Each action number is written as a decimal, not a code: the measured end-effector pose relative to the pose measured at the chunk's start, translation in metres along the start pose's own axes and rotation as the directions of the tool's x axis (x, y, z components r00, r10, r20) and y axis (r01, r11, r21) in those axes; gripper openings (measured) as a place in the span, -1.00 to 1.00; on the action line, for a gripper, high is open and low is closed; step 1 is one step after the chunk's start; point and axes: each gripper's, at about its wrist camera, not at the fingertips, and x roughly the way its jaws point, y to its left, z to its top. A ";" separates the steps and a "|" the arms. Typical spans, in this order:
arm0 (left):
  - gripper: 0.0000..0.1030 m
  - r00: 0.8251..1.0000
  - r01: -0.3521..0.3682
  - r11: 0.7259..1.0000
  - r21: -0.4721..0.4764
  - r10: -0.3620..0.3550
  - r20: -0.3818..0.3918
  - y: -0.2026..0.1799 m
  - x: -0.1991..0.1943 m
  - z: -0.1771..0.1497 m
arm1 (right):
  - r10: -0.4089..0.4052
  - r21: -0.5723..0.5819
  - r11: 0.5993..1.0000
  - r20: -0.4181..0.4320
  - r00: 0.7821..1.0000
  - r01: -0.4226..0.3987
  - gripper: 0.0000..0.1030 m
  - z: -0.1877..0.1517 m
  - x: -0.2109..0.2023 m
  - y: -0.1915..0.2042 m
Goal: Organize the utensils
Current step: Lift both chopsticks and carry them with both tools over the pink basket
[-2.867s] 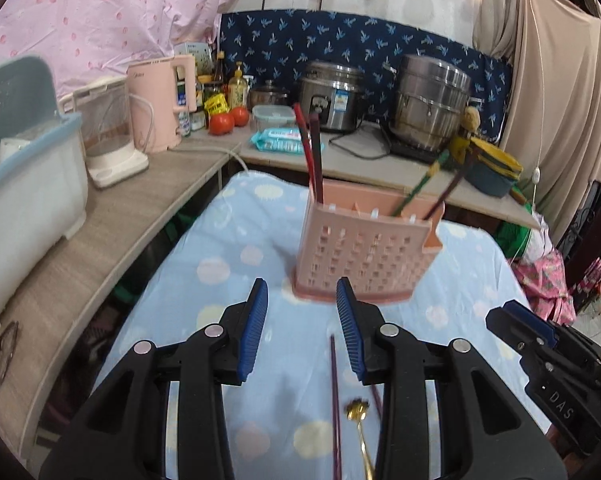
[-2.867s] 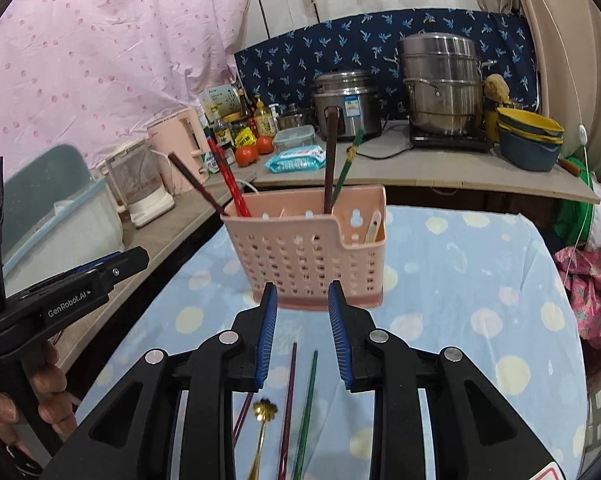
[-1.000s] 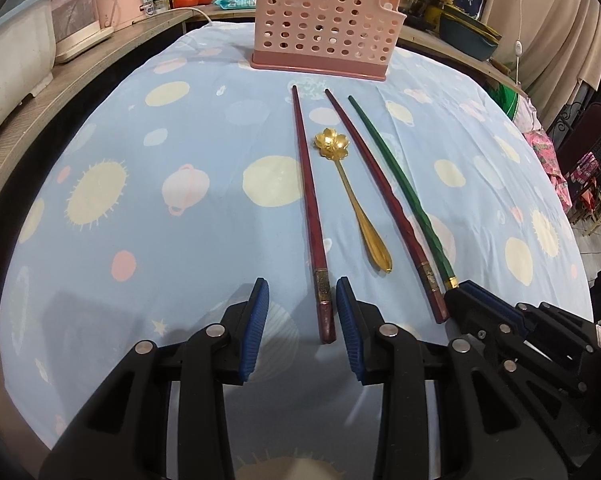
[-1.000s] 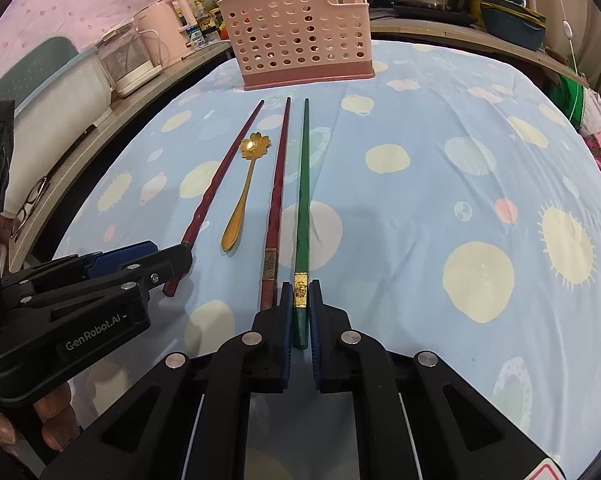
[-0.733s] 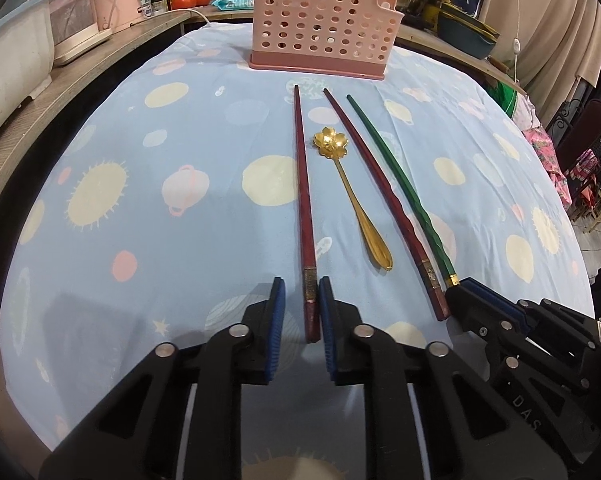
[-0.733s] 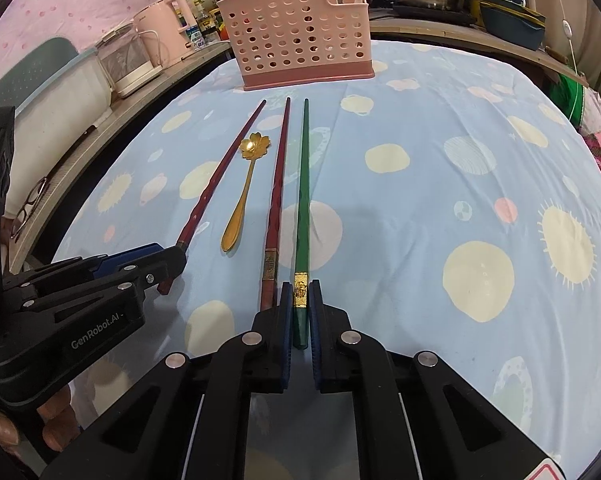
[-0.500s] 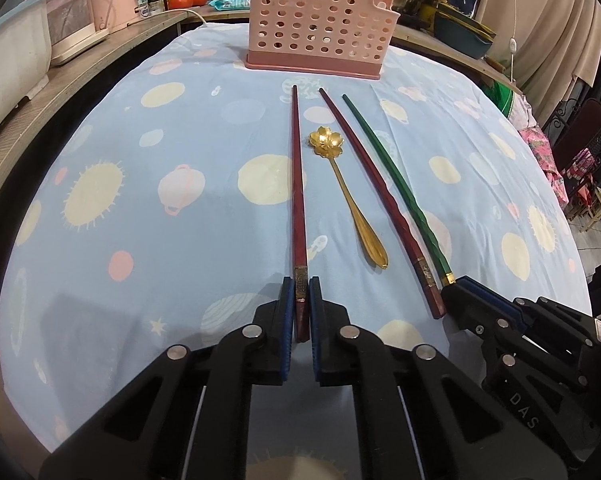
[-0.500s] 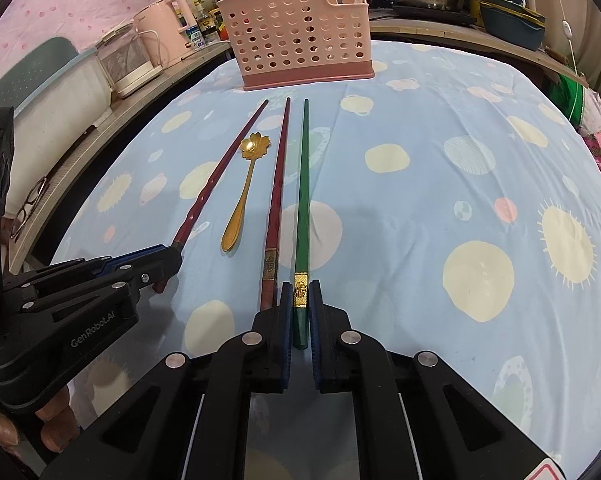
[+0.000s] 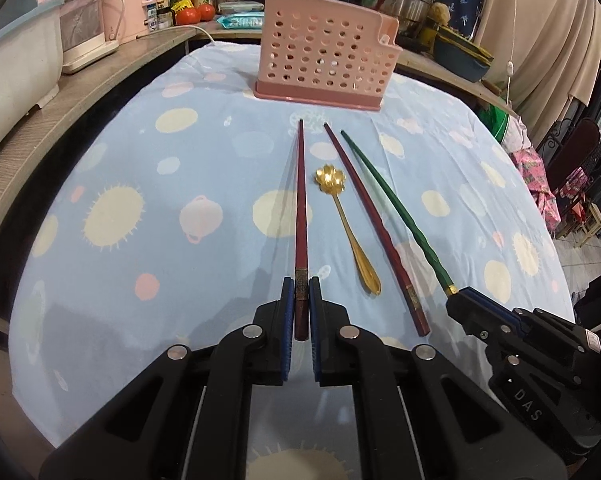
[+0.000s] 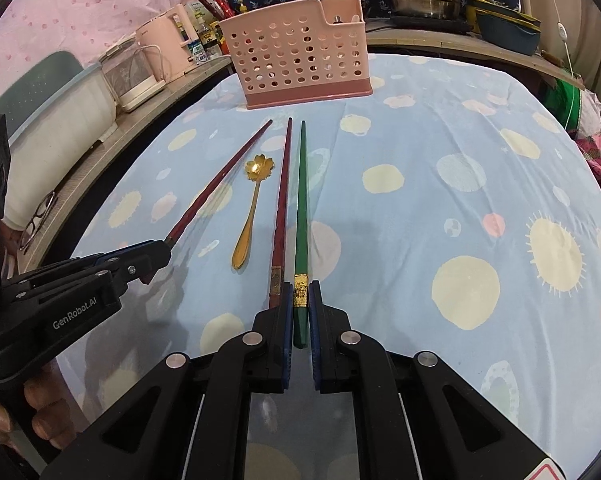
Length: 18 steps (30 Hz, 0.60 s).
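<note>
Blue cloth dotted with pale suns and circles covers the surface (image 9: 120, 208), and a cluttered kitchen counter runs behind its far edge. At the near edge the left tool (image 9: 301, 300) has just finished closing and now pinches the butt end of the dark red chopstick (image 9: 300, 208). The right tool (image 10: 300, 300) is clamped the same way on the butt of the green chopstick (image 10: 301, 200). Each stick's long axis runs straight out from its tool toward the far edge, thin tip leading, so both already aim at the pink slotted holder (image 9: 324, 52) standing upright there. Between the two held sticks lie the gold flower-bowled spoon (image 9: 350, 232) and a second dark red chopstick (image 9: 374, 228), parallel and untouched. Neither hand looks clearly nearer the holder. As I judge it, the coming move is a lift and a swing to vertical, tip down, over the holder's open top, where other sticks already stand.
</note>
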 end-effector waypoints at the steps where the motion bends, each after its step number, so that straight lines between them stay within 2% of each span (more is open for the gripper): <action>1: -0.86 1.000 -0.002 1.000 -0.003 0.002 0.009 0.001 -0.003 0.003 | 0.004 0.002 1.000 0.010 1.000 -0.004 -0.86 0.002 -0.003 0.000; 9: -0.86 0.995 -0.010 0.999 -0.031 0.013 0.100 0.013 -0.031 0.029 | 0.016 0.013 1.000 0.117 0.993 -0.018 -0.86 0.030 -0.036 -0.002; 18: -0.86 0.977 -0.021 0.998 -0.054 0.032 0.213 0.023 -0.062 0.069 | 0.005 0.017 1.000 0.230 0.973 -0.009 -0.87 0.073 -0.063 -0.010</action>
